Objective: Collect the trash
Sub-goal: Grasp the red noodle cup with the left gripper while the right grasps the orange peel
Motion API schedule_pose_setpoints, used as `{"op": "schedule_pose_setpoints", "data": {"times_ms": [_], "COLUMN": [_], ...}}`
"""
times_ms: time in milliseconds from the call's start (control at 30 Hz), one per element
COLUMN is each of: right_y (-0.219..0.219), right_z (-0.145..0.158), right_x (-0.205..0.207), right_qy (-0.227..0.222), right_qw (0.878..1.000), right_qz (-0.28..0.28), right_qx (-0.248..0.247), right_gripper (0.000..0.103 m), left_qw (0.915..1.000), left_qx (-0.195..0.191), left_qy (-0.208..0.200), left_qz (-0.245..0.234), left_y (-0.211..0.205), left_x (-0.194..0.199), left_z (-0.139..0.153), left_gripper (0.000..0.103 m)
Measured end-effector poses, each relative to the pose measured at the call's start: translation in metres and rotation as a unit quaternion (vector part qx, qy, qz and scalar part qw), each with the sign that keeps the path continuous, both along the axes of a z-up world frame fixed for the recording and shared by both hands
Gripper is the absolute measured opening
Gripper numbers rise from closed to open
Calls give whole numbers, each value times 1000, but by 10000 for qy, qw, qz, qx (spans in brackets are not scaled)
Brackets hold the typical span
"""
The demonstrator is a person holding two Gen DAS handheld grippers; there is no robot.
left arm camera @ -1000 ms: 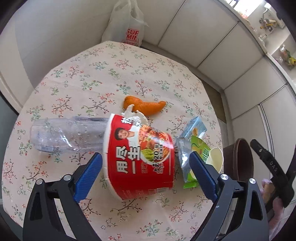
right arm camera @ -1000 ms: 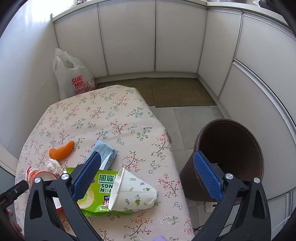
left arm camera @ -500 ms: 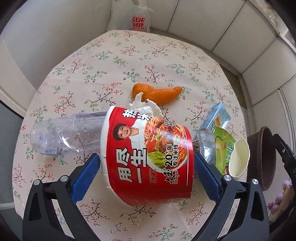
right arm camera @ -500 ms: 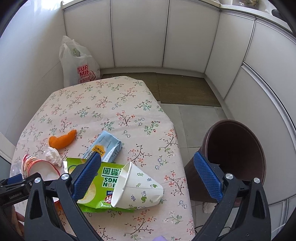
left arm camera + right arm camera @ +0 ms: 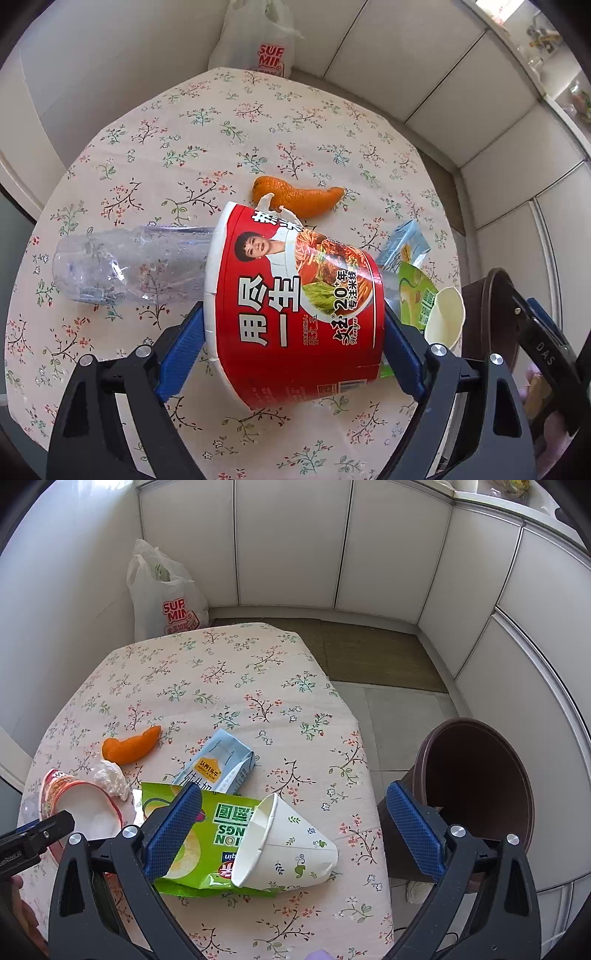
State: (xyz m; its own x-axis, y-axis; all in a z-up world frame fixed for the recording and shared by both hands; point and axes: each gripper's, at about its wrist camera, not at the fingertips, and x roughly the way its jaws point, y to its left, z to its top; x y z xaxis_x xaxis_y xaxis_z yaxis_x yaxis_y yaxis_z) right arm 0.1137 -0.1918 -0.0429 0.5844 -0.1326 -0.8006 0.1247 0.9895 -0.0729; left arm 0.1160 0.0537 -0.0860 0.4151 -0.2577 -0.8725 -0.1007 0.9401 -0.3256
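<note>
A red instant-noodle cup lies on its side on the floral table. My left gripper is closing on it, and both blue pads touch its sides. A crushed clear bottle lies to its left, an orange peel behind it. My right gripper hangs open above a white paper cup, which lies on a green chips bag. A blue carton and a white tissue lie near them.
A brown bin stands on the floor just past the table's right edge. A white plastic bag leans on the wall behind the table. White cabinets line the room, with a mat on the floor.
The left gripper has come down around the noodle cup and its pads have drawn in onto the cup's sides. The right gripper has shifted slightly over the paper cup.
</note>
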Motion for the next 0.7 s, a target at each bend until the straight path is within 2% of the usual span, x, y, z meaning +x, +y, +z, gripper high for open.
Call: {"op": "schedule_pose_setpoints", "data": {"times_ms": [100,233,300,467,533,633,700], "right_y": [5,18,27,62,76,96,105], "right_z": [2,1,0,-9,-16,-33,-44], "right_x": [0,1,2,11,18,31,49], "right_qy": [-38,-25,30,381,593,1006,1226], "right_qw": [10000,9998,9992,9881,9812,9694,9606], "right_qz": [51,197,359,1084,1215,1254,971], "right_qx": [1,60,175,1020,1375,1856,2299], "right_gripper": [96,96,96,96,96,96,96], "left_qw": [9986,9890,9813,9563,9521,9546,9575], "left_qx": [-431,-866,-744,58,113,1,-116], "left_qy": [-285,-1144,-1685,-2757,-2858,-2731,-2581], "left_qz": [67,353,553,969,1080,1187,1280], "left_y": [11,38,53,76,87,105,117], "left_x": [-5,-26,-41,-86,-96,-98,-94], "left_z": [19,67,95,150,159,155,148], "left_gripper": [85,85,85,85,85,85,85]}}
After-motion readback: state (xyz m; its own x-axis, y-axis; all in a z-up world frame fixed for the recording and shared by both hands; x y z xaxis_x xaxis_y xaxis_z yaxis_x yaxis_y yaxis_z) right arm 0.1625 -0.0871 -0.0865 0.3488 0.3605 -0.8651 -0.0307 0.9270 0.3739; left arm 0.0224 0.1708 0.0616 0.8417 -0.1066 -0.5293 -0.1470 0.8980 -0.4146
